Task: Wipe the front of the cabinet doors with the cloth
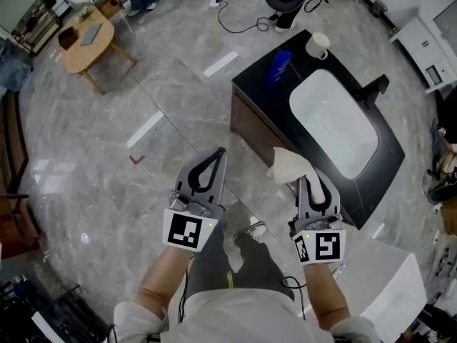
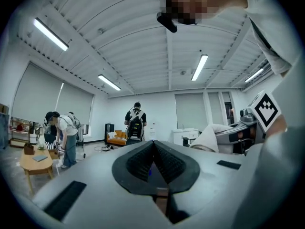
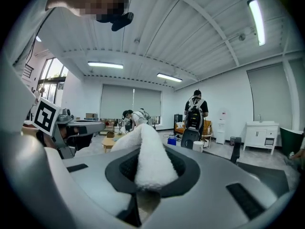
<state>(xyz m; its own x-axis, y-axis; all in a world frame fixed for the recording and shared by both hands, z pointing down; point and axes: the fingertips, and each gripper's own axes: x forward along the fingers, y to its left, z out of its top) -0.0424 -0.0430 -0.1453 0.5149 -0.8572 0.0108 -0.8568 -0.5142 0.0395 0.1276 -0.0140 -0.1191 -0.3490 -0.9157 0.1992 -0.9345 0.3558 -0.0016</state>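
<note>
A white cloth (image 1: pixel 289 167) sticks out of my right gripper (image 1: pixel 312 182), which is shut on it; in the right gripper view the cloth (image 3: pixel 147 156) fills the gap between the jaws. My left gripper (image 1: pixel 216 157) is shut with nothing in it, its jaws meeting in the left gripper view (image 2: pixel 153 146). Both are held above the floor, in front of a brown vanity cabinet (image 1: pixel 251 126) with a black top and a white sink (image 1: pixel 334 122). The cloth hangs over the cabinet's near edge. The cabinet's door fronts are barely visible from above.
A blue bottle (image 1: pixel 279 65) and a white cup (image 1: pixel 318 45) stand on the counter's far end. A black faucet (image 1: pixel 377 88) is at the sink's right. A wooden table (image 1: pixel 87 39) stands far left, a white box (image 1: pixel 378 284) near right. People stand in the room (image 2: pixel 136 120).
</note>
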